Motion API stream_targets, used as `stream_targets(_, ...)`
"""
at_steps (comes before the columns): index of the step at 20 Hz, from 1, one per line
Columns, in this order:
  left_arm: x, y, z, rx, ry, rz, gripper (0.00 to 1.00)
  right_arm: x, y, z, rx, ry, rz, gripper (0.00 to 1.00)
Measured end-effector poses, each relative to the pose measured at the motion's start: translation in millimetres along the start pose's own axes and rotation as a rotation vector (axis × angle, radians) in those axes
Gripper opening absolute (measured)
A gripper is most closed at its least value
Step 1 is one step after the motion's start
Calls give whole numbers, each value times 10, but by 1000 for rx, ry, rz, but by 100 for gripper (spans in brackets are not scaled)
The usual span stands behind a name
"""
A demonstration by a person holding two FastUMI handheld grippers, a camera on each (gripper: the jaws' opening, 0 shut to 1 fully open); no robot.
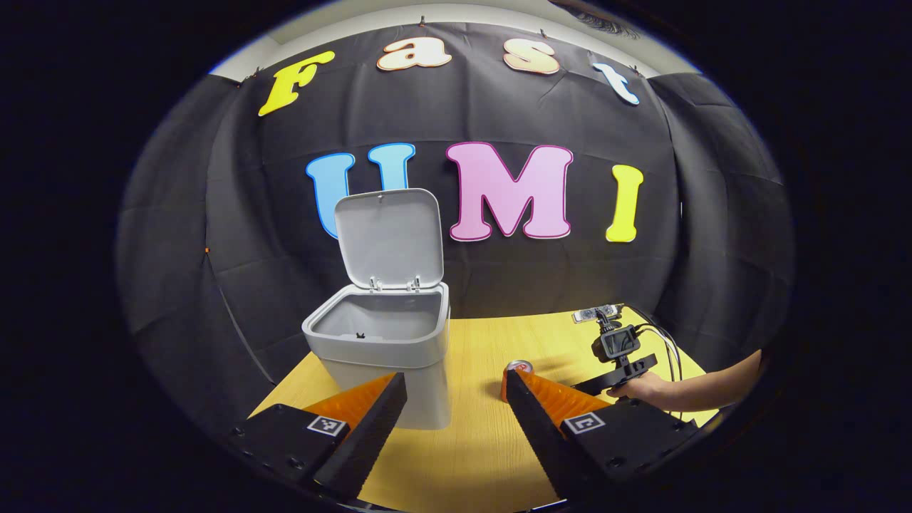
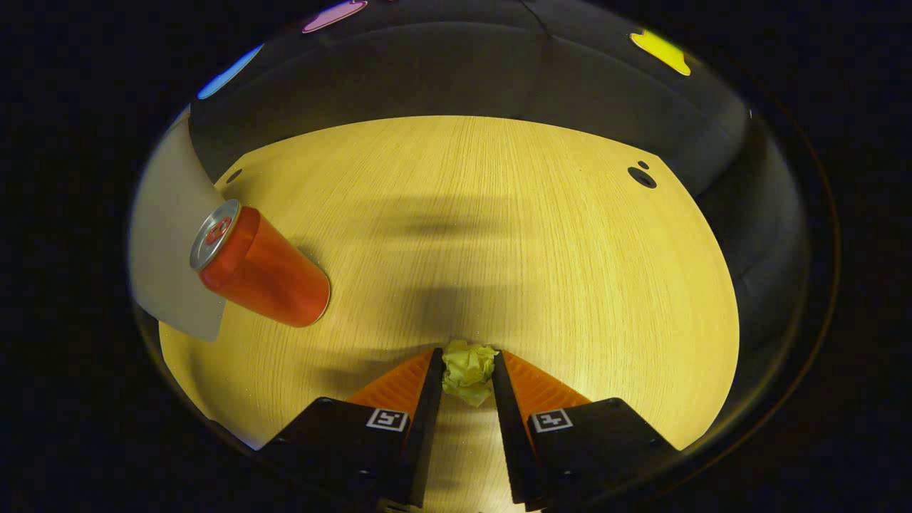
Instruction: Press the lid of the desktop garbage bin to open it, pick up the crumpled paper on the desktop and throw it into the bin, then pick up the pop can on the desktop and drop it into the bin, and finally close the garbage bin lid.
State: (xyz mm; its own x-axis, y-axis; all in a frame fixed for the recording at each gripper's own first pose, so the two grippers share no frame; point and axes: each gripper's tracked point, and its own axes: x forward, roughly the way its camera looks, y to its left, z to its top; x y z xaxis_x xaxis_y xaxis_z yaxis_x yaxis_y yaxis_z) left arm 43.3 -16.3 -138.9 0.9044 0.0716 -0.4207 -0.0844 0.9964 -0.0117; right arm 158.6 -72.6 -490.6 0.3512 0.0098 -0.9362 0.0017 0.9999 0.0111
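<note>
Grey plastic desktop garbage bin (image 1: 388,349) w/ hinged flip lid (image 1: 390,237): lid already up, standing near vertical behind the opening, so step 1 looks done. Bin interior looks empty apart from a small dark bit on the inner wall, can't tell what. Bin sits toward the left-back part of the pale wood desktop (image 1: 491,434), close to the black cloth wall.

Small yellow crumpled paper ball (image 2: 468,372) lies on the desktop btw the right gripper (image 2: 467,374) fingers; jaws narrow, both fingers look to press on the ball, not lifted as far as I can tell. Paper step = in progress, grasp stage.

Red aluminium pop can (image 2: 258,268) w/ silver top stands upright on the desktop, long axis vertical, top up; leans in the right gripper view from lens distortion. It's just beside the bin, untouched. In the left gripper view the can (image 1: 518,368) peeks out behind a finger tip.

Left gripper (image 1: 456,392) wide open, empty, facing the bin front.

Left to do: lift paper + drop in bin, can into bin, shut lid
</note>
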Motion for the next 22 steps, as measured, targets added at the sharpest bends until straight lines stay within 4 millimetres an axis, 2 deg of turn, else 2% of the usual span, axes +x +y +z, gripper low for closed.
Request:
stream_targets(3, -27, -6, -3, 8, -6, -6, 95, -66, -6, 13, -11, -8, 18, 45)
stream_targets(5, -59, 4, -37, 4, -8, -10, 95, -260, 16, 178, -6, -61, 38, 45)
stream_targets(8, -121, 17, -111, 2, -9, -14, 95, -821, 105, 496, -49, -167, 69, 45)
stream_targets(11, -202, 51, -191, 5, -12, -15, 95, -1531, 371, 977, -154, -293, 120, 44)
stream_targets(14, -288, 84, -243, 19, -12, -7, 95, -2247, 786, 1428, -193, -428, 239, 44)
stream_targets(16, -369, 131, -226, 9, -26, 4, 95, -2642, 1241, 1700, -183, -481, 349, 44)
stream_targets(18, -455, 164, -221, -2, -35, 25, 95, -2901, 1696, 1977, -188, -521, 441, 44)
stream_targets(19, -501, 202, -236, -8, -38, 39, 95, -3047, 1886, 2025, -194, -537, 480, 44)
stream_targets(22, -634, 322, -297, -43, -38, 89, 95, -3275, 2492, 2211, -255, -593, 551, 44)
